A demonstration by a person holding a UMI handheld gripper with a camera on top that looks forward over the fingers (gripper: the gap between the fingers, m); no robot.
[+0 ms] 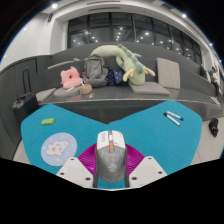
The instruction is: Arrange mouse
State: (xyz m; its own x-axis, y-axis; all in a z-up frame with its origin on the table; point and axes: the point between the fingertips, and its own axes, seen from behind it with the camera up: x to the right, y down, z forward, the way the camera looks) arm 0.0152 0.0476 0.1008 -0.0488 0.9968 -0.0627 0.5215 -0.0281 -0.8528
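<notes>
A grey mouse [111, 160] with an orange stripe by its wheel lies between my two fingers, over the near edge of a teal desk mat [140, 125]. My gripper [111, 152] is shut on the mouse: the magenta pads [88, 158] press on both its sides. The white fingers [146, 172] flank its rear end. I cannot tell whether the mouse rests on the mat or is held just above it.
A round white patterned disc [55, 150] lies on the mat left of the fingers. A small yellow-green item [47, 122] lies far left and a white item [173, 117] far right. Plush toys [122, 58] and a pink toy [70, 77] sit on the grey surface beyond.
</notes>
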